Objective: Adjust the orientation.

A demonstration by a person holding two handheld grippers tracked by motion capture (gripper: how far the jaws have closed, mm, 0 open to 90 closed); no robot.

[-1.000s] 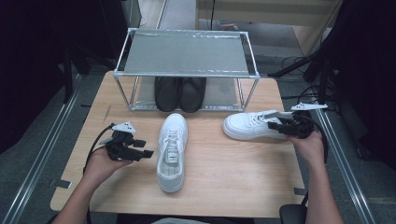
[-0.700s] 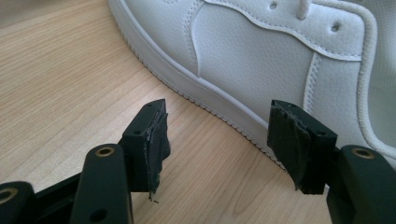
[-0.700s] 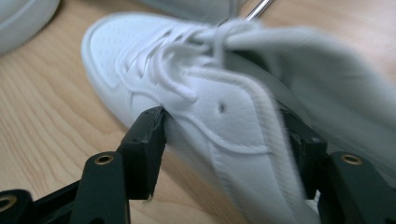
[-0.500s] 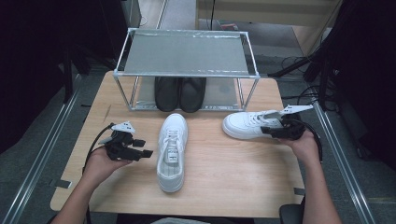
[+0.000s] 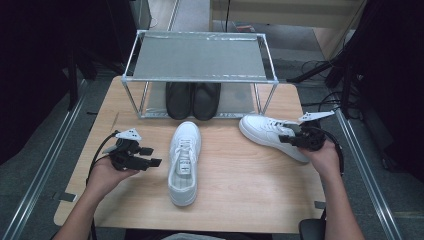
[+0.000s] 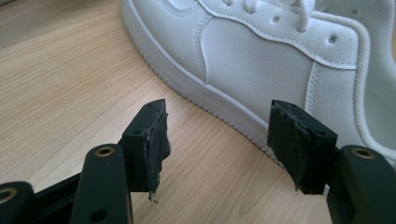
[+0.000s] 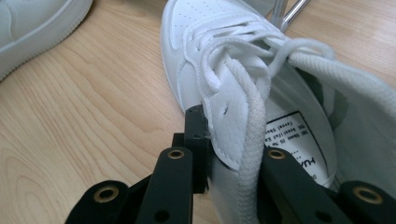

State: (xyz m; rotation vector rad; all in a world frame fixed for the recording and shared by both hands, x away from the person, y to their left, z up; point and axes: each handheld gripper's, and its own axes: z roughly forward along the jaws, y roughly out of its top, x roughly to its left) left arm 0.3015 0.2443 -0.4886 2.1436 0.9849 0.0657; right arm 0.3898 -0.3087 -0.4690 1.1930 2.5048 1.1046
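Observation:
Two white sneakers lie on the wooden table [image 5: 240, 190]. One sneaker [image 5: 184, 160] points away in the middle. The other sneaker [image 5: 265, 131] lies at the right, toe to the left. My right gripper [image 5: 289, 140] has just been closing and is now shut on that sneaker's side wall by the laces. In the right gripper view one jaw is outside the sneaker [image 7: 196, 42] and one inside; my right gripper [image 7: 229, 140] pinches the collar. My left gripper [image 5: 150, 156] is open left of the middle sneaker [image 6: 261, 56], with only bare wood between its fingers [image 6: 156, 135].
A metal shoe rack [image 5: 200, 56] stands at the back of the table, with a pair of black shoes [image 5: 192, 100] on its lower level. The middle sneaker's toe [image 7: 32, 23] shows at the upper left of the right gripper view. Cables trail from both grippers.
My right gripper has slid left onto the right sneaker and its jaws have closed on the sneaker's side. The left hand and the middle sneaker have stayed put.

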